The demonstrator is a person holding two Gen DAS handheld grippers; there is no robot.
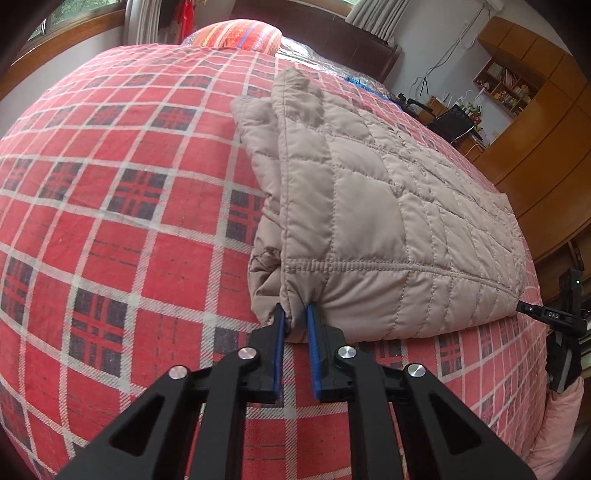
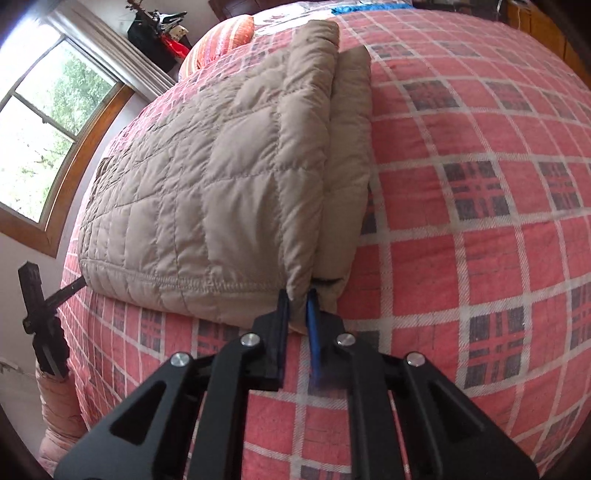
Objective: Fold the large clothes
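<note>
I held a gripper in each hand over a bed covered with a red plaid bedspread (image 1: 122,206). A beige quilted jacket (image 1: 388,206), already folded into a thick rectangle, lay flat on the bedspread, reaching away from me toward the far end of the bed.

My left gripper (image 1: 294,314) had its two blue-lined fingers (image 1: 312,332) nearly together, pinching the jacket's near left corner at the stitched hem. My right gripper (image 2: 297,302) was likewise narrowed to a slim gap, nipping the jacket's near right corner, where a second folded layer showed along the right edge.

Each camera caught the other gripper at the opposite near corner of the jacket.

A striped orange pillow (image 1: 240,33) sat at the far end. A window (image 2: 44,122) was on the left and wooden cabinets (image 1: 546,122) on the right.
</note>
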